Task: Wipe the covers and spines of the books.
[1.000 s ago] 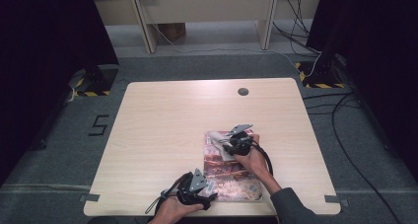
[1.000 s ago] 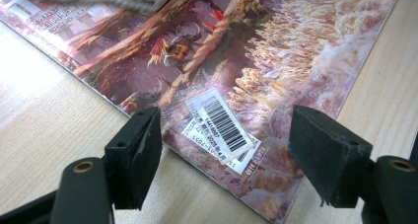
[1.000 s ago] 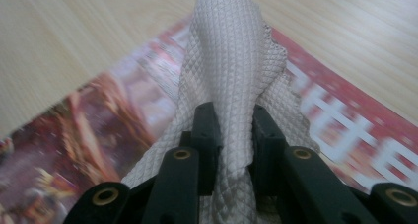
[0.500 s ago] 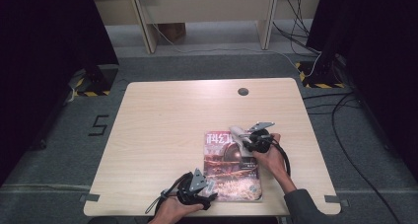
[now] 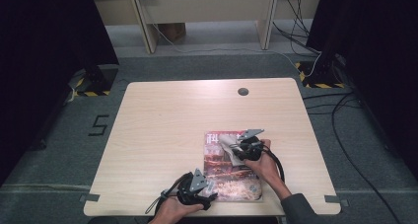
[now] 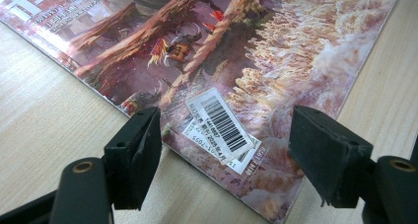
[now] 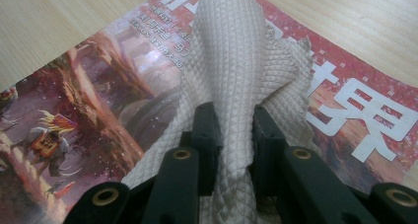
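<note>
Glossy magazine (image 5: 229, 167) is seen lying flat near the table's (image 5: 162, 130) near edge, toward its right half. At its near left corner the left gripper (image 5: 209, 187) is held low, jaws spread wide astride the barcode label (image 6: 222, 128), nothing gripped. Farther in, the right gripper (image 5: 235, 146) is angled down over the cover, jaws pinched on a white waffle cloth (image 7: 231, 76). Bare wood is left open beyond and leftward.

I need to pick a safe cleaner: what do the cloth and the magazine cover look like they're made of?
Cloth: off-white woven fabric, probably microfibre, judging by its diamond waffle texture and soft folds. Magazine: printed paper, apparently gloss-coated, since light glares off its cover.
</note>
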`<act>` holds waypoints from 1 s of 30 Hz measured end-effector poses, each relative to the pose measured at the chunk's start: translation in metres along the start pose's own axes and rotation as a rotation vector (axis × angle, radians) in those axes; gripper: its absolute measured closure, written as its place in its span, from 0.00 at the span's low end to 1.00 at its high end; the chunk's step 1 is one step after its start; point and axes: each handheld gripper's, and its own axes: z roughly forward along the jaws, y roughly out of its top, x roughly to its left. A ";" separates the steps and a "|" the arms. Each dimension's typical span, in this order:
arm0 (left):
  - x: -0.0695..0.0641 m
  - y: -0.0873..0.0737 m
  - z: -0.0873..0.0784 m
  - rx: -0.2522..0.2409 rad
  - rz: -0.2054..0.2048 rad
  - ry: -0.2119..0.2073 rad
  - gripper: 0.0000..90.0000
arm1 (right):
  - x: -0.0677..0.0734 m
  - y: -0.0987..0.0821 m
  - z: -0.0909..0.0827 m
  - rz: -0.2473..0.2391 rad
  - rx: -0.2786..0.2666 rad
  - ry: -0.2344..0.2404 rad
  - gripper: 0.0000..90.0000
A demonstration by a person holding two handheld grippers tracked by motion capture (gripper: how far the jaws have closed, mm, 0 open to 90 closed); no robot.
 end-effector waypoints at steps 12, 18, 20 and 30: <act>0.000 0.000 0.000 -0.002 -0.004 -0.001 0.31 | -0.038 -0.017 -0.019 0.109 -0.005 -0.104 0.85; 0.000 0.000 0.000 -0.003 -0.003 0.000 0.31 | -0.031 -0.017 -0.019 0.080 0.002 -0.104 0.85; 0.000 0.000 0.000 -0.002 0.001 0.004 0.31 | -0.028 -0.017 -0.018 0.075 0.002 -0.099 0.85; 0.001 0.000 0.000 -0.005 0.000 -0.005 0.30 | -0.010 -0.013 -0.014 0.024 0.004 -0.043 0.85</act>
